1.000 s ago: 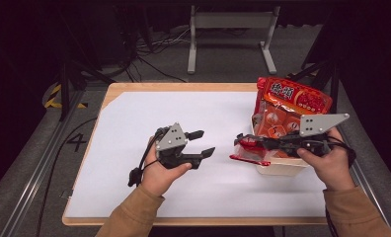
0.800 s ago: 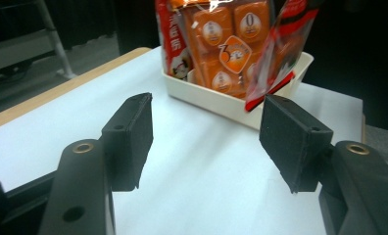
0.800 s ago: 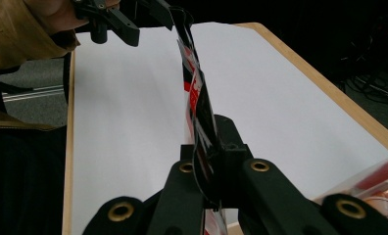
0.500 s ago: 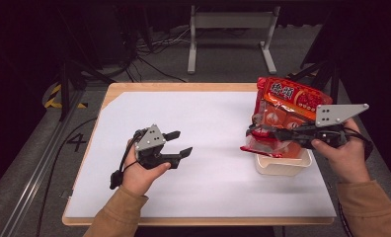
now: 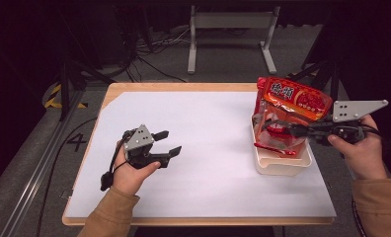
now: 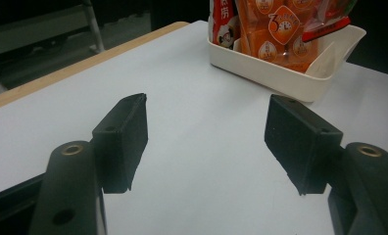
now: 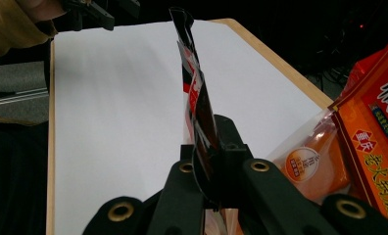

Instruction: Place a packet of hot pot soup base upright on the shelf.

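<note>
High view: right gripper (image 5: 275, 129) clamped on the edge of a red snack bag (image 5: 291, 106) that stands in the white tray (image 5: 281, 165). Left gripper (image 5: 166, 142), well apart from the tray, over the white sheet (image 5: 208, 148).

Left gripper view: jaws apart, just been opening, nothing between them; tray (image 6: 280, 78) ahead.

Right gripper view: jaws pressed together on the bag's thin edge (image 7: 194, 93).

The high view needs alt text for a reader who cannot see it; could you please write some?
The right tool pinches a red snack bag standing in a cream tray at the white table's right side. The left tool hovers open at the left.
</note>
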A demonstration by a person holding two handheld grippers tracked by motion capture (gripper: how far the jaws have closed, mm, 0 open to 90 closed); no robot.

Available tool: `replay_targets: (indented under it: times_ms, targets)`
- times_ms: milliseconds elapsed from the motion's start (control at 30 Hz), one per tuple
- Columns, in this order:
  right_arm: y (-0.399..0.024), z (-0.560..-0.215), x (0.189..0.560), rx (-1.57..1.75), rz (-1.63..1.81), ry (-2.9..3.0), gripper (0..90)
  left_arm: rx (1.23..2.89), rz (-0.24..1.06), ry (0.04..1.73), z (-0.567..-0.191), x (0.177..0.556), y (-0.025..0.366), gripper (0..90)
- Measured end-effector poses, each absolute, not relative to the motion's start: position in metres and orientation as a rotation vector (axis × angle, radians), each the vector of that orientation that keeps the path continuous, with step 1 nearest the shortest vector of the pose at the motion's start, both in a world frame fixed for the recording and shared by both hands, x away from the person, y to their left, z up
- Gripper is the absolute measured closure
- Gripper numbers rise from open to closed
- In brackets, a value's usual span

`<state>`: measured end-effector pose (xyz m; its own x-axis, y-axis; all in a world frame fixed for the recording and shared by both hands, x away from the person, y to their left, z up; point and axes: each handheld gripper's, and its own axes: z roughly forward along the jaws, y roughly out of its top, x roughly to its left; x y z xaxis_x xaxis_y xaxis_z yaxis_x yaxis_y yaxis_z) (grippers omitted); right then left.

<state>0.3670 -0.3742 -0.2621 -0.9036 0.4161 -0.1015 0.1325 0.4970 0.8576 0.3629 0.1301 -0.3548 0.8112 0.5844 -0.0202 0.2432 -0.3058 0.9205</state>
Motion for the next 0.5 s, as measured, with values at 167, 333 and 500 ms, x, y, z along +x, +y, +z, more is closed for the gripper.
replay_targets:
  times_ms: [167, 333, 500]
  targets:
    - [-0.38, -0.266, 0.365, 0.48, 1.355, 2.473, 90.0, 1.889, 0.387, 0.623, -0.354, 0.363, 0.131, 33.8]
    - [-0.385, -0.27, 0.362, 0.502, 1.342, 2.504, 90.0, 1.879, 0.383, 0.633, -0.354, 0.363, 0.133, 33.8]
    - [-0.393, -0.276, 0.362, 0.536, 1.342, 2.527, 90.0, 1.886, 0.385, 0.628, -0.354, 0.364, 0.132, 33.4]
